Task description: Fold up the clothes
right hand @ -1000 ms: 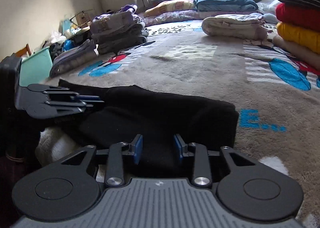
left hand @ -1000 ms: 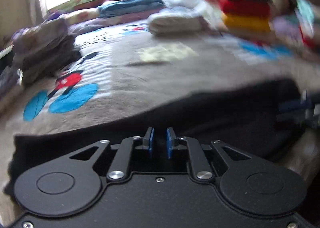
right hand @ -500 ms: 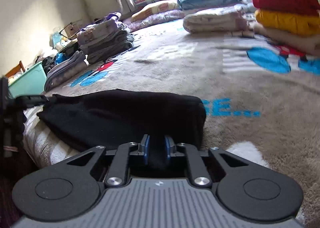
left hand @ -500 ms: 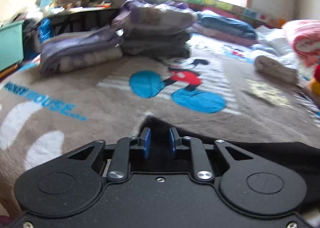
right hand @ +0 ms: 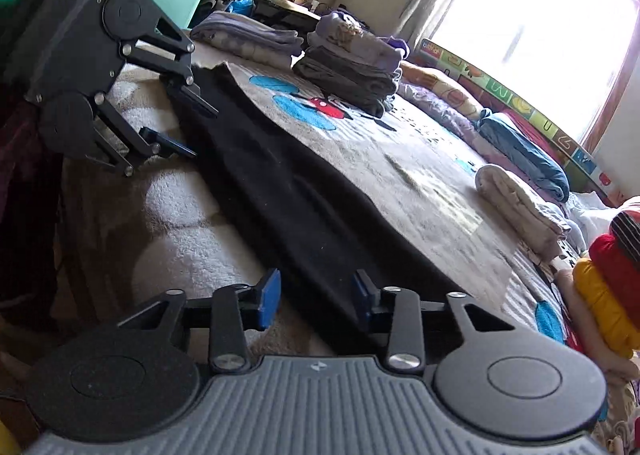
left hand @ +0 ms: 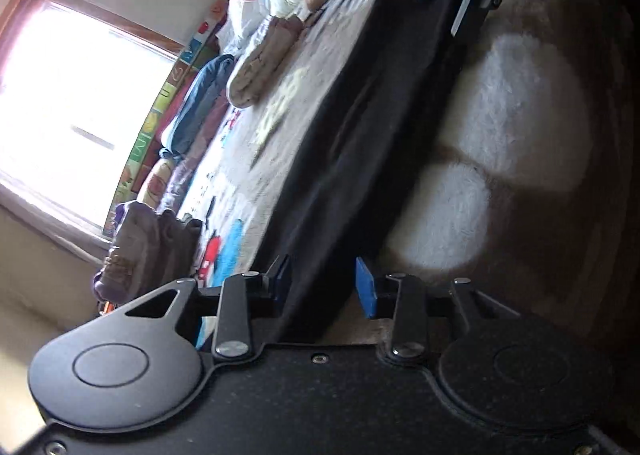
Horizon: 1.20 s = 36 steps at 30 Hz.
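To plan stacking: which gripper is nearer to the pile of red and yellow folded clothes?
Right. The right gripper sits at the black cloth's end beside that pile; the left gripper is at the cloth's far end.

A black garment (right hand: 304, 191) is laid in a long strip along the bed's (right hand: 420, 159) near edge. It is straddled by the spread right tongs (right hand: 314, 293) at one end, and the left tongs (right hand: 188, 127), also spread, are seen at its other end.
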### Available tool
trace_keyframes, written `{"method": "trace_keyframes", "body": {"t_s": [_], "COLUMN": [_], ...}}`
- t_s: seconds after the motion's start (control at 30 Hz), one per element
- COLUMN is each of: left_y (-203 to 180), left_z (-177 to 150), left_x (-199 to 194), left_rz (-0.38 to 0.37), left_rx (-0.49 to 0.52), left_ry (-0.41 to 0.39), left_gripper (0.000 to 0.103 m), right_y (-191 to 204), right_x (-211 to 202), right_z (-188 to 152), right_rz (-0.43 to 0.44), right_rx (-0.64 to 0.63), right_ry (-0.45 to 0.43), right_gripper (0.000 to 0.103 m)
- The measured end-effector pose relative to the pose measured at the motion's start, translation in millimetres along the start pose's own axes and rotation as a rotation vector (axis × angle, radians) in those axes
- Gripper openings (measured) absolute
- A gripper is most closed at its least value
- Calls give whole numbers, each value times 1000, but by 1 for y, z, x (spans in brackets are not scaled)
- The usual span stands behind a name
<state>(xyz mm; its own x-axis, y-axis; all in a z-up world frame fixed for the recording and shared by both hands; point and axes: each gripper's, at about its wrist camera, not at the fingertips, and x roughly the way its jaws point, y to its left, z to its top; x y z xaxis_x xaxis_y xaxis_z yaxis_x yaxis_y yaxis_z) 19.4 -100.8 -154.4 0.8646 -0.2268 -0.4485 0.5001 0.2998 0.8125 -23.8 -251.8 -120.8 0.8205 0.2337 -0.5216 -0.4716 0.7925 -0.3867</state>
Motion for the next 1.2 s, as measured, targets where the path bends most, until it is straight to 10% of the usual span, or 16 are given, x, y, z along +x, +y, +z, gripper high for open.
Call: {"method": "trace_keyframes", "body": {"t_s": [0.53, 0.7, 1.2], "left_y": [-1, 0, 8], "left_z": [-8, -9, -14], "left_x": [9, 8, -6], "left_rz": [-2, 10, -62], "left_rx": [108, 96, 23], "left_ry": [14, 2, 13], "left_gripper": [28, 3, 6], "right_y": [-8, -11, -10], "right_x": [10, 11, 2], "right_z": [-10, -11, -18], "right_rz": [-54, -27, -1], "right_rx": [-13, 6, 9], "right_ry": [87, 89, 100], "right_gripper": [32, 14, 6]}}
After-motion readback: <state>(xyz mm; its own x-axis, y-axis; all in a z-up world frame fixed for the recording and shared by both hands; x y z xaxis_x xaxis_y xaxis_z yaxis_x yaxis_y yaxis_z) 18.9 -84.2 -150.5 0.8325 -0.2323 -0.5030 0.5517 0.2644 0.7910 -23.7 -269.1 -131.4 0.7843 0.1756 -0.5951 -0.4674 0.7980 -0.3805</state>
